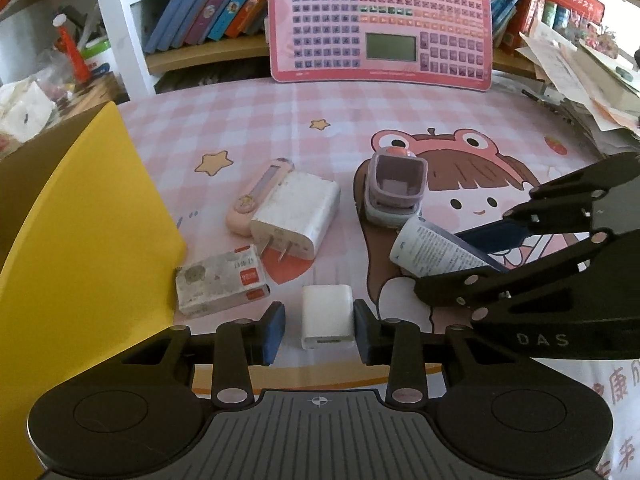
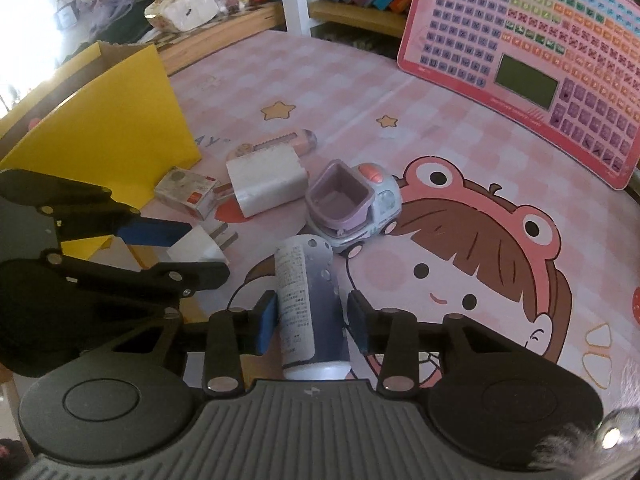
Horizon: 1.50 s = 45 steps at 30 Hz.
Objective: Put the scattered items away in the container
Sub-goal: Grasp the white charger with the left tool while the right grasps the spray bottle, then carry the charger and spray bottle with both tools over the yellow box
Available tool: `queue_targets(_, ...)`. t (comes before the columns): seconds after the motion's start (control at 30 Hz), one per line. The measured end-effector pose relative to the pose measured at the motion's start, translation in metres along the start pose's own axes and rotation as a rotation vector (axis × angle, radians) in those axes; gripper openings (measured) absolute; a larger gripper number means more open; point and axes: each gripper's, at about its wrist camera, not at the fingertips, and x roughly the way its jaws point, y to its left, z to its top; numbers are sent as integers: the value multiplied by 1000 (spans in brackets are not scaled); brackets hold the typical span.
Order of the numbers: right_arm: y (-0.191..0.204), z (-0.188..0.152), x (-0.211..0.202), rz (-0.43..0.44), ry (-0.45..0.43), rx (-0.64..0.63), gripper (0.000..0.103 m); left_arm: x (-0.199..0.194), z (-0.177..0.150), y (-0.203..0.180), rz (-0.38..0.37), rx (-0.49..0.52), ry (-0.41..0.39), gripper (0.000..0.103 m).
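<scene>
My left gripper (image 1: 319, 326) is open around a small white charger cube (image 1: 327, 316); the pads stand just beside its sides. In the right wrist view the same gripper (image 2: 176, 248) frames the small white plug (image 2: 200, 246). My right gripper (image 2: 310, 318) is open around a white and dark blue tube (image 2: 308, 300) lying on the mat; it also shows in the left wrist view (image 1: 436, 254). A yellow box (image 1: 80, 240) stands at the left. A large white charger (image 1: 298, 216), a pink case (image 1: 256, 196), a small grey carton (image 1: 222, 282) and a purple toy car (image 1: 394, 188) lie on the mat.
A pink keyboard toy (image 1: 380, 20) leans against a bookshelf (image 1: 208, 4) at the back. Stacked papers (image 1: 580, 80) lie at the right. The pink checked mat (image 1: 248, 120) covers the table. Clutter (image 2: 184, 4) sits beyond the yellow box (image 2: 100, 120).
</scene>
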Motion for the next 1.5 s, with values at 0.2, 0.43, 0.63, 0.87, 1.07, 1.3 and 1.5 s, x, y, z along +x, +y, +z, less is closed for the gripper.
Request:
queue_targets(0.2, 6, -8, -7, -11, 3, 1, 31, -1, -2, -4, -2, 17, -1, 25)
queue_targets(0.43, 6, -31, -33, -35, -11, 95, 31, -28, -8, -11, -64, 2, -32, 25)
queue_targets(0.63, 14, -48, -56, -70, -41, 156, 31, -51, -19, -14, -92, -2, -41, 25)
queue_targets(0.87, 25, -64, -80, -52, -64, 217, 31, -80, -35, -18, -139, 2, -44, 25)
queue_targets(1.07, 43, -84, -103, -58, -79, 279, 31, -104, -48, -21, -200, -3, -76, 25)
queue_targets(1.3, 65, -102, -127, -130, -102, 338, 31, -121, -59, -14, -263, 10, -102, 25)
queue_targets(1.5, 91, -108, -140, -207, -143, 389, 31, -135, -69, 0, -308, 64, -127, 25)
